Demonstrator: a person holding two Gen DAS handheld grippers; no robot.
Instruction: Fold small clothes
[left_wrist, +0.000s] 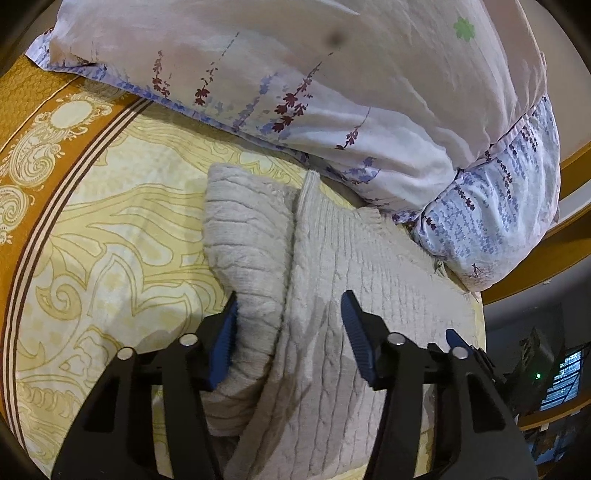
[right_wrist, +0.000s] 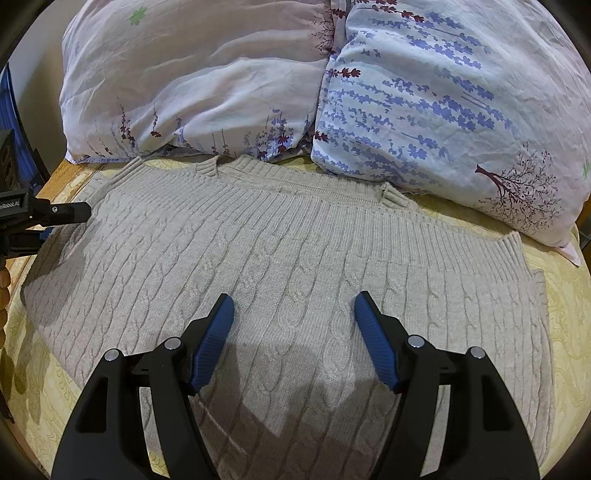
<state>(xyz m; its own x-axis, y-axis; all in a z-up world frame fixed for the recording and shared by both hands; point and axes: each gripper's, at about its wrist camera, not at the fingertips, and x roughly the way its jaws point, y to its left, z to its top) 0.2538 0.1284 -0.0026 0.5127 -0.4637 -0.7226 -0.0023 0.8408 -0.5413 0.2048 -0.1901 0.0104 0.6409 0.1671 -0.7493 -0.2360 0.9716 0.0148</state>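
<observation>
A beige cable-knit sweater lies flat on a yellow patterned bedsheet, its ribbed hem toward the pillows. In the left wrist view the sweater has one sleeve lying folded along its left side. My left gripper is open, its jaws standing on either side of the sleeve's lower part and the sweater's edge, holding nothing. My right gripper is open just above the sweater's middle. The left gripper's body also shows at the left edge of the right wrist view.
Two floral pillows lie against the sweater's far edge. The sheet has an orange-brown border on the left. A wooden bed frame and dark room objects lie to the right.
</observation>
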